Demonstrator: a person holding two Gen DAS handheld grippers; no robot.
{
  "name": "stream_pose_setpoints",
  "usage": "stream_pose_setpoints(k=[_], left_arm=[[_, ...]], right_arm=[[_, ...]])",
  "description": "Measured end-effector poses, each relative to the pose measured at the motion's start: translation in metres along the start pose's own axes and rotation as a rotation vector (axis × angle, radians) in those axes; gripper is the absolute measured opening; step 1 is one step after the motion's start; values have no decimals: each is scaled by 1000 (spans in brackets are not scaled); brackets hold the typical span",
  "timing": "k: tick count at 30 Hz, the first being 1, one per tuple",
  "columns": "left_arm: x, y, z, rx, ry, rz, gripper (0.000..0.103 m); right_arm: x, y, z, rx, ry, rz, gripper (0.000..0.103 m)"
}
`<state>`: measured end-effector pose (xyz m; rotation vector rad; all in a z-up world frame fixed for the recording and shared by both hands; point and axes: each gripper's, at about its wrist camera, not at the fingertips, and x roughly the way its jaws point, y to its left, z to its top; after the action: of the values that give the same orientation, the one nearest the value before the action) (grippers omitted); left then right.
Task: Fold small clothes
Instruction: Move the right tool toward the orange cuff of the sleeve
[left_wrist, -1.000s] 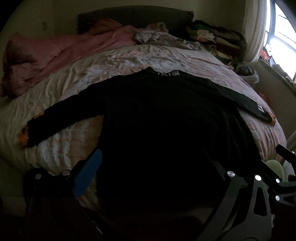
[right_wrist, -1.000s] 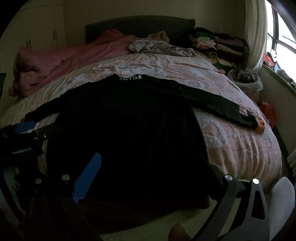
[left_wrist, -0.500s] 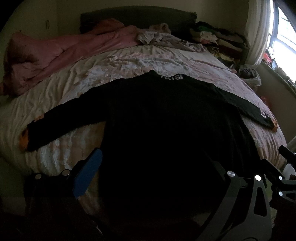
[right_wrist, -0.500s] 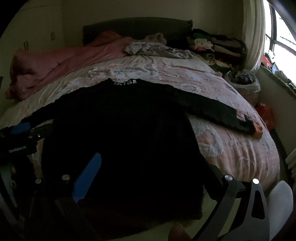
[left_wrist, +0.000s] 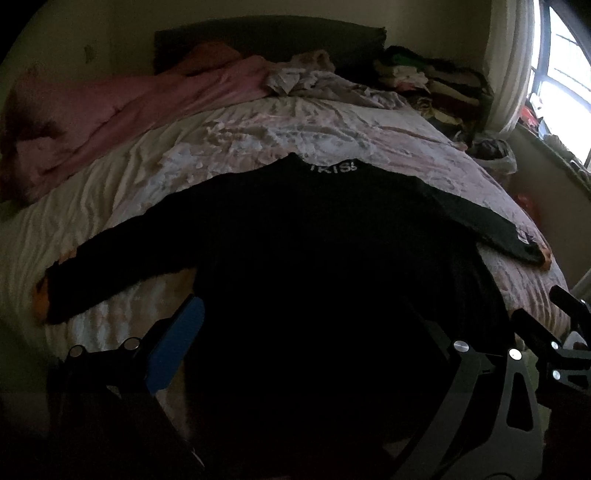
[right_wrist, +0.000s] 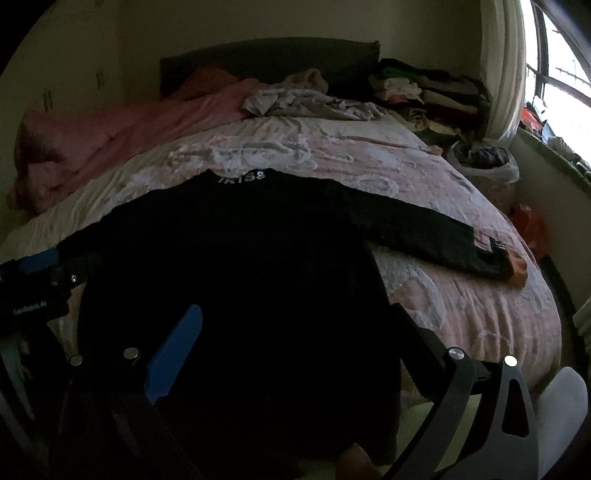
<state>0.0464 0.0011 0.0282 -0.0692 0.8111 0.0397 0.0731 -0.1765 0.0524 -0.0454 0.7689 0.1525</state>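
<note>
Both our left gripper (left_wrist: 306, 332) and right gripper (right_wrist: 295, 332) sit wide apart, gripping nothing, over the hem of the black sweater (left_wrist: 314, 258) spread flat on the bed (left_wrist: 240, 136), pink blanket (left_wrist: 122, 99) beyond.

The left black-framed two-finger gripper with one blue-padded finger (left_wrist: 306, 332) sits low in its own view with its jaws spread wide, the blue pad (left_wrist: 175, 345) at the left and the dark metal finger (left_wrist: 448, 341) far across at the right (nothing lies between them); the right black-framed gripper of the same build (right_wrist: 295, 332) is likewise wide apart, its blue pad (right_wrist: 173, 354) left and dark finger (right_wrist: 424, 334) right. Each gripper shows at the edge of the other's view.
</note>
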Motion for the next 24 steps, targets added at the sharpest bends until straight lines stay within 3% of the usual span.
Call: stream_pose_setpoints(k=[11,24], left_arm=[[14,-8,17,10,16,-10,94],[23,-17,62,-4,-15,-11,94]], right_arm=[[12,-7,24,17,-13,-13,99],[22,-19,72,45,-43,-49,99]])
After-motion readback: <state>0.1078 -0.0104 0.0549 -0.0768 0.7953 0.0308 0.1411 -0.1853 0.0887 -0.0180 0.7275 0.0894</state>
